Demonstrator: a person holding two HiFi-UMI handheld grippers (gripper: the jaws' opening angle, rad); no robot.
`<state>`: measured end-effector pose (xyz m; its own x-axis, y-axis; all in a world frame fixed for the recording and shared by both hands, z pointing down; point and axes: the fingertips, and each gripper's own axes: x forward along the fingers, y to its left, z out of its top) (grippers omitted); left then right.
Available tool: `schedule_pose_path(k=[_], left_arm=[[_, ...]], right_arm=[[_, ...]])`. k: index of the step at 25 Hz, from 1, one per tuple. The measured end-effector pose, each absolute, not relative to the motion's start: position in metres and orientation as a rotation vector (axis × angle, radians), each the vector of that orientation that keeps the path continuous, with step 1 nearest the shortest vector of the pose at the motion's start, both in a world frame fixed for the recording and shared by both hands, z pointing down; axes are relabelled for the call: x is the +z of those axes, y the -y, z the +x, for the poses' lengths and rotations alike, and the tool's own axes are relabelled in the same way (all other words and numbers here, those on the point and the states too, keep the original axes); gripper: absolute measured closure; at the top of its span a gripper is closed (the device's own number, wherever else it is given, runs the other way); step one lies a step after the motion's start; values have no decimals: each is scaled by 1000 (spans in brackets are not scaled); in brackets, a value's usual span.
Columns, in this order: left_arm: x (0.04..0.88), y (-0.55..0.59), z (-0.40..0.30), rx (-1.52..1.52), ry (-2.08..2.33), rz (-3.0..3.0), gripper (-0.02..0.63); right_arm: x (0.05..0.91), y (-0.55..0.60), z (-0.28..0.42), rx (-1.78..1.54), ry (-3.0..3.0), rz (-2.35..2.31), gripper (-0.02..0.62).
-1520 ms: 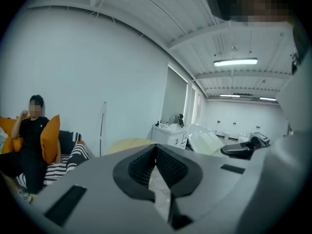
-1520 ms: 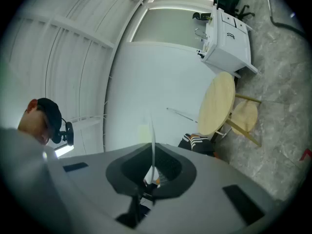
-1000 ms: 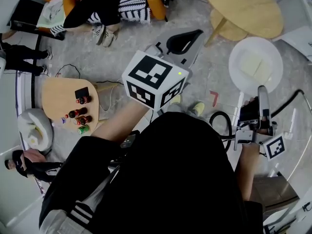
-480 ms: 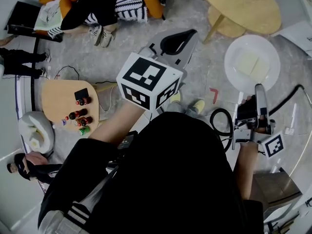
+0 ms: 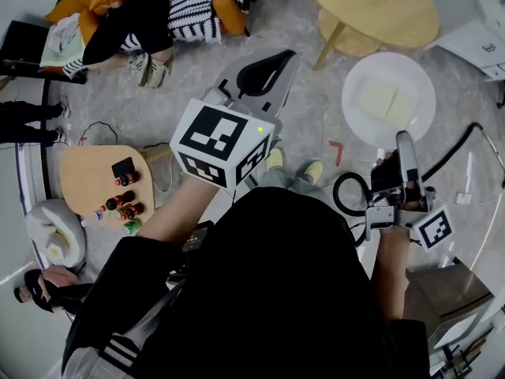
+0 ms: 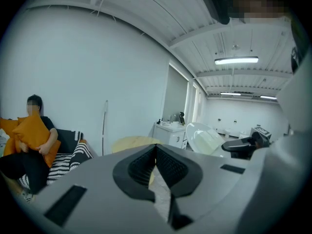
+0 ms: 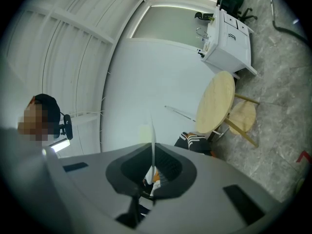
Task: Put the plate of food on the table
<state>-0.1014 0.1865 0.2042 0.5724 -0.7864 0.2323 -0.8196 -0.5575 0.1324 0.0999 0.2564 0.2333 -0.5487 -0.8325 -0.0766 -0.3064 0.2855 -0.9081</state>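
**Right tongs** (image 7: 153,167): mine, clamped shut on the near rim of the white plate (image 5: 355,121), which showed edge-on between the jaws.
**Plate:** it bore pale square slices (image 5: 387,99) and hung over the floor (image 5: 308,125), just near of the round wooden table (image 5: 371,6), not on it.
**Left tongs** (image 6: 156,150): mine, closed and empty.
**Change:** the head view had slid plate and table left together, while gap and grip stayed the same.
**Judgement:** I judged the set-down still outstanding.
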Motion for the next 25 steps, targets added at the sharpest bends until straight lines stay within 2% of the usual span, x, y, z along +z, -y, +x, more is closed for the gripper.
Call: schedule_pose_path(k=[25], left_arm=[[207, -179, -172, 98, 1268, 2633, 600]], right_arm=[[221, -256, 22, -1140, -2036, -1087, 580]])
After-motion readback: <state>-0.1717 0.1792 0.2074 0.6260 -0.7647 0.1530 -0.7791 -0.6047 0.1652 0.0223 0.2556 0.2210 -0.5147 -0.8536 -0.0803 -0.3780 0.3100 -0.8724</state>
